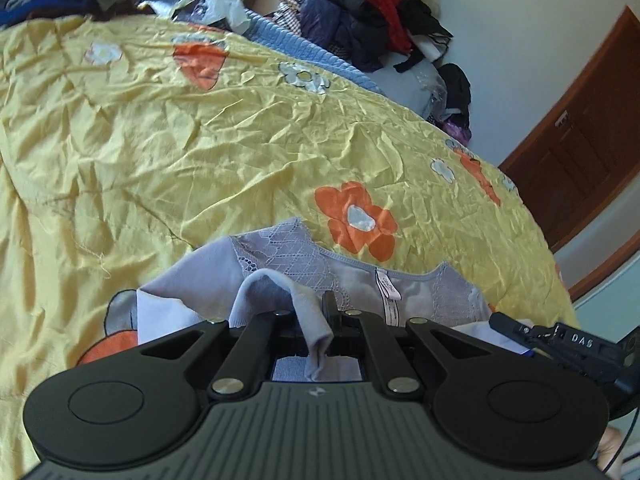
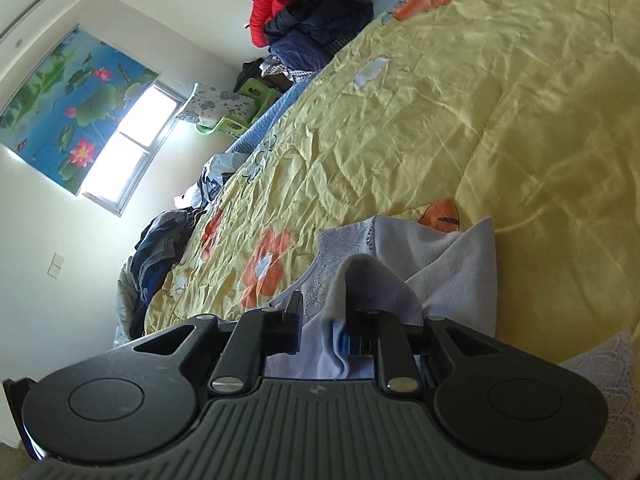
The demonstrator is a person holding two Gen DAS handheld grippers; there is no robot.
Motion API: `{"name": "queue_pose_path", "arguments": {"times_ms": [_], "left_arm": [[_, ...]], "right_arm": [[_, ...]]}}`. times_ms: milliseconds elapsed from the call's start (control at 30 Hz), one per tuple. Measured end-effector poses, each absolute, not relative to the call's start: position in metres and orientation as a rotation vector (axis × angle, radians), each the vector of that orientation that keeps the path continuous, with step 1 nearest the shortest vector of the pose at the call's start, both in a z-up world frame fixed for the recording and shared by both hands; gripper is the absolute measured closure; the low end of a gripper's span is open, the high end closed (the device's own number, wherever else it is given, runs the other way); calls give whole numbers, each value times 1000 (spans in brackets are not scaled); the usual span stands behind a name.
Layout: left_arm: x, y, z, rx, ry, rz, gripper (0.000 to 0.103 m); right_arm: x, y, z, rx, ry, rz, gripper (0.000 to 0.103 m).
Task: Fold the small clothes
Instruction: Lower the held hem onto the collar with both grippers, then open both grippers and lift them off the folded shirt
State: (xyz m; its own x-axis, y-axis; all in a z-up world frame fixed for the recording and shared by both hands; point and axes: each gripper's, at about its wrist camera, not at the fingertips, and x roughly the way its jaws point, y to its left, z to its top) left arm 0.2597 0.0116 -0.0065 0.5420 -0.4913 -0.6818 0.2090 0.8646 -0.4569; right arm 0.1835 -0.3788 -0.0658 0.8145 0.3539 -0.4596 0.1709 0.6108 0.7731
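"DAS" in white letters on the right tool (image 1: pixel 576 340); print on the garment tag (image 1: pixel 390 300) too small to read.

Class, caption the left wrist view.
Left gripper pinches a pale lavender lace-trimmed garment on a crumpled yellow floral bedspread.

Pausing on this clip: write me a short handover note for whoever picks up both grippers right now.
Left gripper: shut on a fold of the lilac garment.
Right gripper: also pinching the lilac garment; its jaws look closed on the cloth.
Garment: at the near edge of the yellow bedspread, lace trim and label showing, partly lifted.
Done: both edges gripped.
Left: carry the fold over, flatten, release. Clothes pile at the far side is untouched.
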Motion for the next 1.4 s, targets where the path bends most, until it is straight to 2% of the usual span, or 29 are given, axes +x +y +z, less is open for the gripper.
{"name": "queue_pose_path", "arguments": {"times_ms": [67, 133, 233, 567, 733, 967, 1133, 1233, 1267, 1300, 1333, 1367, 1400], "left_arm": [[266, 19, -12, -419, 939, -414, 99], [273, 28, -20, -524, 977, -392, 99], [281, 40, -28, -644, 1009, -373, 98], [281, 67, -14, -724, 927, -318, 97], [283, 70, -13, -767, 921, -288, 95], [289, 63, -12, -796, 920, -280, 94], [277, 69, -1, -659, 865, -238, 94], [256, 66, 8, -489, 822, -229, 93], [247, 64, 9, -444, 812, -222, 91], [237, 62, 10, -396, 805, -216, 81], [228, 59, 10, -360, 797, -212, 59], [217, 57, 10, -320, 780, -210, 45], [205, 54, 11, -284, 750, -206, 22]], "right_arm": [[187, -383, -69, 975, 626, 108, 70], [189, -390, -71, 1031, 595, 113, 58], [191, -399, -72, 1096, 539, 96, 47], [194, -403, -67, 1071, 483, 113, 40], [201, -394, -63, 1053, 508, 153, 31], [225, -381, -58, 1018, 512, 106, 31], [218, -375, -55, 955, 532, 97, 31], [197, -349, -39, 755, 571, 173, 28], [189, -337, -34, 686, 580, 198, 27], [180, -327, -31, 628, 587, 220, 26], [170, -315, -28, 574, 594, 242, 26], [162, -305, -26, 529, 603, 262, 25], [152, -294, -25, 486, 614, 282, 25]]}}
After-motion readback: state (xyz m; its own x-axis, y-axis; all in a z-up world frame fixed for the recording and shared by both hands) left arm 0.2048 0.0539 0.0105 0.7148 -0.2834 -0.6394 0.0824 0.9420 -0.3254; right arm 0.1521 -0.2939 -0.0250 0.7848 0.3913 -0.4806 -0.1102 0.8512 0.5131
